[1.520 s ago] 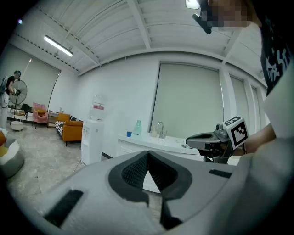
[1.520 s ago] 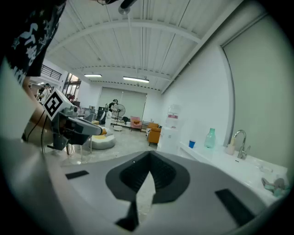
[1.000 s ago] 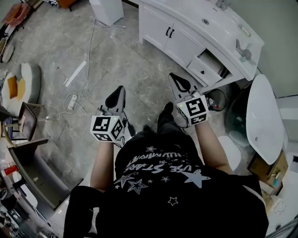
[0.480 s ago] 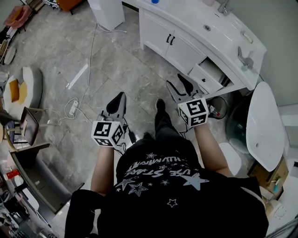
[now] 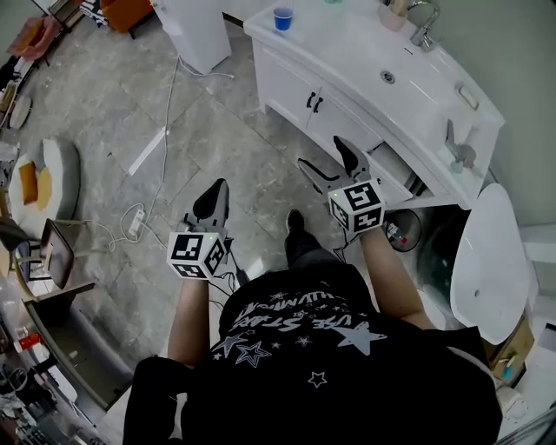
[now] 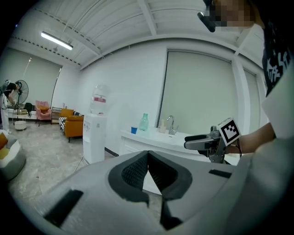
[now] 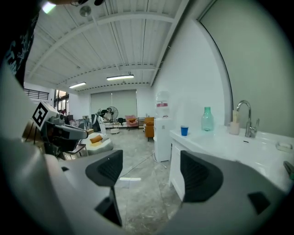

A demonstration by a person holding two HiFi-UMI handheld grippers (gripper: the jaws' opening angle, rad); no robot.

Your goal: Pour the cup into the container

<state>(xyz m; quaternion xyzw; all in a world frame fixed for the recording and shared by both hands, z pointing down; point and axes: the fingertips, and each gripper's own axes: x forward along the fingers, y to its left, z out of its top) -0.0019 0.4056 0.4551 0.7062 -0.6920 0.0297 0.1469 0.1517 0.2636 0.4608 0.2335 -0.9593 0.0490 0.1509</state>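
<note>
A small blue cup (image 5: pixel 282 18) stands near the left end of the white vanity counter (image 5: pixel 347 48), far ahead of both grippers. The right gripper view shows the blue cup (image 7: pixel 184 131) beside a green bottle (image 7: pixel 207 119). In the left gripper view the blue cup (image 6: pixel 133 130) is also small and distant. My right gripper (image 5: pixel 331 162) is held in the air before the cabinet, its jaws opening with nothing between them (image 7: pixel 149 172). My left gripper (image 5: pixel 215 196) hangs over the floor, shut and empty (image 6: pixel 148 170).
A sink with drain (image 5: pixel 388 76) and faucet (image 5: pixel 425 26) lies in the counter, a beige cup (image 7: pixel 234 127) by the faucet. A white water dispenser (image 5: pixel 198 22) stands left of the cabinet. A cable and power strip (image 5: pixel 135 222) lie on the tiled floor.
The right gripper's jaws have gone from shut to wide apart. The person has stepped closer to the counter, bringing the blue cup into the head view.
</note>
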